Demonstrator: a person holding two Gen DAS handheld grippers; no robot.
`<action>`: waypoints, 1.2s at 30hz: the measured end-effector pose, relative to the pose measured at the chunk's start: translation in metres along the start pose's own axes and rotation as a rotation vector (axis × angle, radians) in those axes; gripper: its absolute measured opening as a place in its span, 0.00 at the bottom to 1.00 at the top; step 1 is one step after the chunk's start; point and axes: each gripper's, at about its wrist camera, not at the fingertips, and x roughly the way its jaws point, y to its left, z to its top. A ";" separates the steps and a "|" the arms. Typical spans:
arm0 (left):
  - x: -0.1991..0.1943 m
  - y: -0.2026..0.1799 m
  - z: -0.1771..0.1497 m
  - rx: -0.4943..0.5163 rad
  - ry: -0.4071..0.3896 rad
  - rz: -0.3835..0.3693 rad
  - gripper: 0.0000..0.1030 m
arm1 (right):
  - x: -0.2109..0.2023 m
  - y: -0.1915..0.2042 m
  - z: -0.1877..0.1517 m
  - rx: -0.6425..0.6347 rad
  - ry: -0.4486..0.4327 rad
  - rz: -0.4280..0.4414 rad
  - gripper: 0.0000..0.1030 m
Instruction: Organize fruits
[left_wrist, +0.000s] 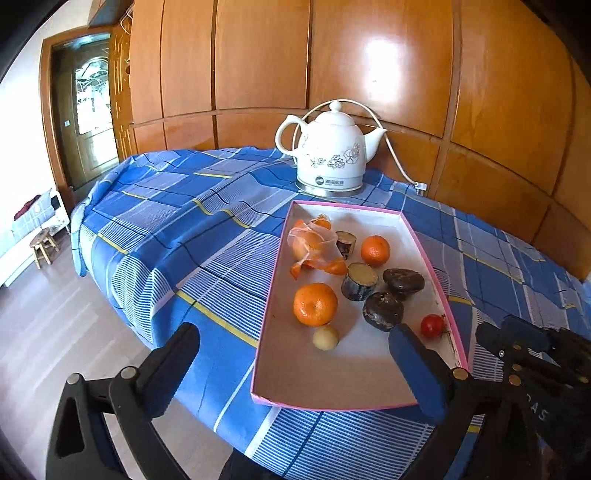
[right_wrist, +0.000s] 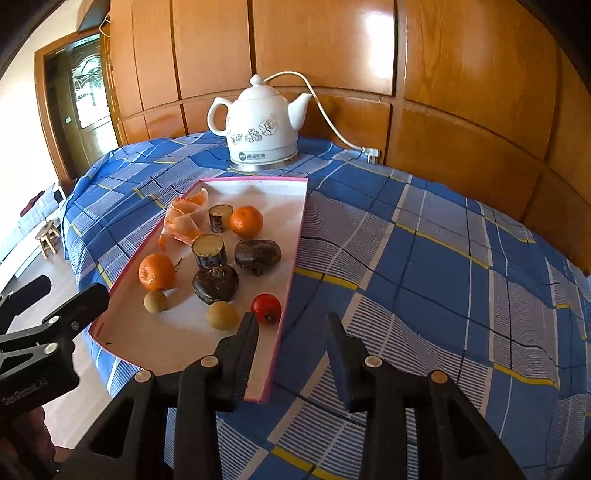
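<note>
Two grippers are hovering over the near end of a pink-rimmed tray (left_wrist: 428, 254) lying on the blue checked cloth (left_wrist: 177, 221). The left gripper (left_wrist: 295, 362) is standing with its jaws spread wide, nothing between them. Inside the tray, from the left, are sitting a peeled orange in its wrapper (left_wrist: 308, 242), a whole mandarin (left_wrist: 315, 304), a small pale fruit (left_wrist: 325, 337), two cut cane stubs, two dark brown fruits and a red tomato (right_wrist: 266, 308). The right gripper (right_wrist: 291, 328) is holding its jaws a little apart, empty, straddling the tray's right rim. A white kettle (left_wrist: 330, 151) is standing behind
</note>
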 end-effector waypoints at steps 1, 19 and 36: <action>-0.002 0.001 0.001 -0.007 -0.008 0.000 1.00 | -0.002 0.001 0.000 -0.006 -0.006 -0.004 0.36; -0.007 0.006 0.000 -0.029 -0.060 0.074 1.00 | -0.006 0.012 -0.002 -0.032 -0.024 0.016 0.36; -0.009 0.004 0.001 -0.020 -0.069 0.076 1.00 | -0.009 0.016 0.000 -0.051 -0.038 0.021 0.36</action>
